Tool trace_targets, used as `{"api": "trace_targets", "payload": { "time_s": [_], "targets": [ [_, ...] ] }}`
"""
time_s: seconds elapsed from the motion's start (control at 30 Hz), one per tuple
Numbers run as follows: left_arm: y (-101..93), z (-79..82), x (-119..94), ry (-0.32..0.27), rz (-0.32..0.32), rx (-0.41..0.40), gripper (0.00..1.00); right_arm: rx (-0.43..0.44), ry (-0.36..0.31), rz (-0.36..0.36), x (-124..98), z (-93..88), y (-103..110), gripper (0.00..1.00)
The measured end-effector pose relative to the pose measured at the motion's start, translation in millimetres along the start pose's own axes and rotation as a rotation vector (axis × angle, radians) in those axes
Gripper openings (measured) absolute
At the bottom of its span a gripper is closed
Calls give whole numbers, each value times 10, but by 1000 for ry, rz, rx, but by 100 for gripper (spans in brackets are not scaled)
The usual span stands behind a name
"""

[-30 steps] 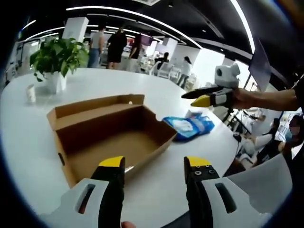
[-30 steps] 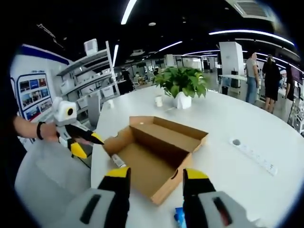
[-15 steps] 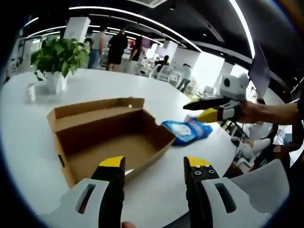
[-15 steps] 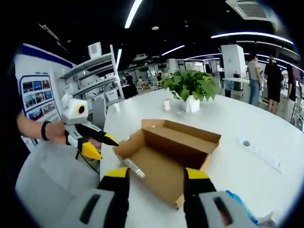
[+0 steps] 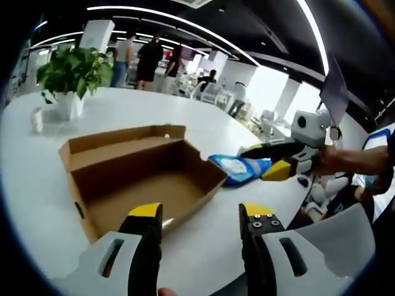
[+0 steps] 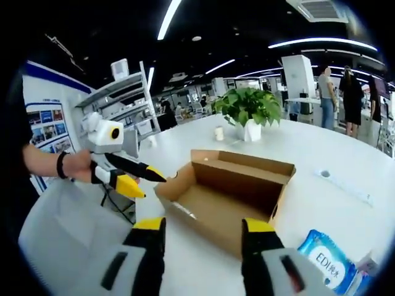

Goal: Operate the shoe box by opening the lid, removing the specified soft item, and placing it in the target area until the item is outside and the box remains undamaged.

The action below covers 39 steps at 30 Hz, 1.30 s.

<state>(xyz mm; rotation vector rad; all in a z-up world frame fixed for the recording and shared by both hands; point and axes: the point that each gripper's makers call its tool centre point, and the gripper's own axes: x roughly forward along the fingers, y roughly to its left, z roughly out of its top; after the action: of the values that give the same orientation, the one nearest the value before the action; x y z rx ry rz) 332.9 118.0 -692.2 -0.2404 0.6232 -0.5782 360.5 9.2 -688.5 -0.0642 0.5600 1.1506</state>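
One open cardboard shoe box, one blue soft packet, one potted plant, one small white cup, two grippers, all around one white desk

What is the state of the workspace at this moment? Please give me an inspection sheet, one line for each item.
Surface: white table, round-edged.
Job's things: cardboard shoe box open, inside looks empty; blue soft pack lies on the table outside the box.
Clutter: potted plant; small white cup; white strip lying flat.
Grippers: left gripper and right gripper both have jaws apart, holding nothing.
Cables: nothing seen.
Surroundings: office with people standing, shelves, ceiling lights.
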Motion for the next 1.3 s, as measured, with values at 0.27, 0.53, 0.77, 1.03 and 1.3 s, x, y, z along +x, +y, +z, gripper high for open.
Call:
{"api": "trace_targets", "payload": {
  "time_s": [0.27, 0.53, 0.77, 1.03, 1.3],
  "targets": [
    [102, 5, -22, 12, 8, 7, 51, 86, -62, -93, -67, -47, -59, 53],
    [182, 34, -31, 32, 6, 31, 51, 114, -83, -128, -121, -86, -61, 56],
    [295, 39, -53, 63, 28, 86, 50, 83, -89, -162, -207, -64, -58, 56],
    [382, 25, -72, 102, 28, 125, 50, 88, -90, -182, -280, -165, 34, 57],
    [525, 16, -60, 151, 33, 172, 49, 110, -95, -205, -306, -271, 58, 57]
  ]
}}
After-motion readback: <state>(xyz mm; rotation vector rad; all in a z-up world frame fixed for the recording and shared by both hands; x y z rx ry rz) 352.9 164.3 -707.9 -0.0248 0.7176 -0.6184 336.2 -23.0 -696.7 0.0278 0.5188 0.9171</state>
